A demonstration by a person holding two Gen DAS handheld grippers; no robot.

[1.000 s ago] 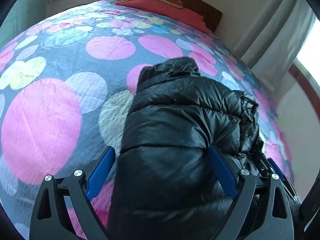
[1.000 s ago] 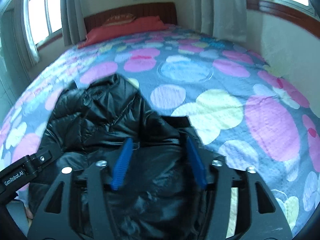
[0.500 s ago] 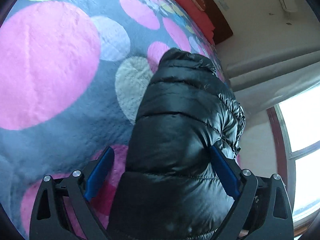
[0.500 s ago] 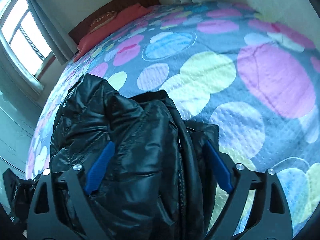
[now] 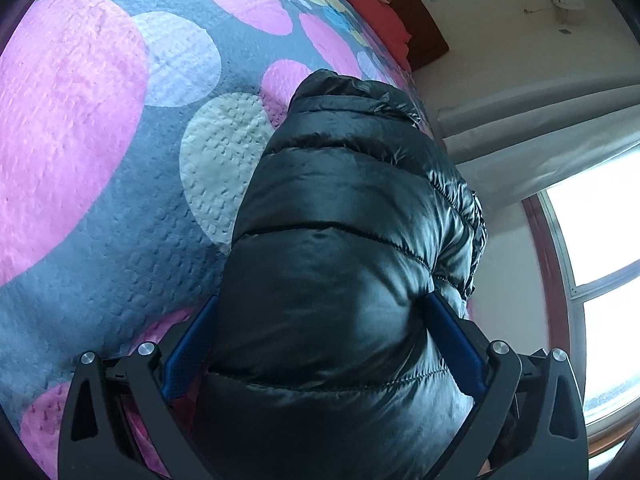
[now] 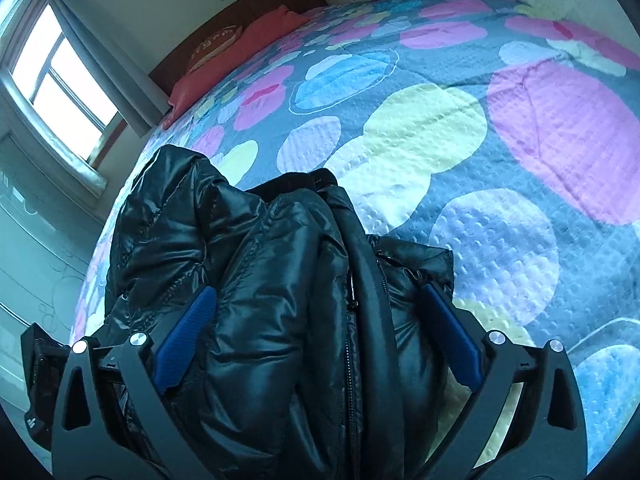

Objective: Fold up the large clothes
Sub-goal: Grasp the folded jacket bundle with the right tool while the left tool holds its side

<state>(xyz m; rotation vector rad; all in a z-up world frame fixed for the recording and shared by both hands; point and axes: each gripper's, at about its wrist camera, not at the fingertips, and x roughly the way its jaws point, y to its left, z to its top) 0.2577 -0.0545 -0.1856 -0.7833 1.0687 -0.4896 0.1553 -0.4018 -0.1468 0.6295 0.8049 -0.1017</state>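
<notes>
A shiny black puffer jacket lies folded into a thick bundle on the dotted bedspread. My left gripper straddles the bundle's near end. Its jaws are opening wide, and the padded fabric bulges between the blue pads without being pinched. In the right wrist view the jacket shows its zipper edge and collar folds. My right gripper also straddles it. Those jaws are opening too, with the jacket filling the gap between the blue pads.
The bedspread stretches far beyond the jacket. Red pillows and a dark headboard sit at the far end. A window and curtains stand past the bed's edge, close to the jacket.
The right jaws have spread much wider around the jacket and the left ones slightly. Both grippers rolled and sank closer over the bundle, which stayed on the bed.
</notes>
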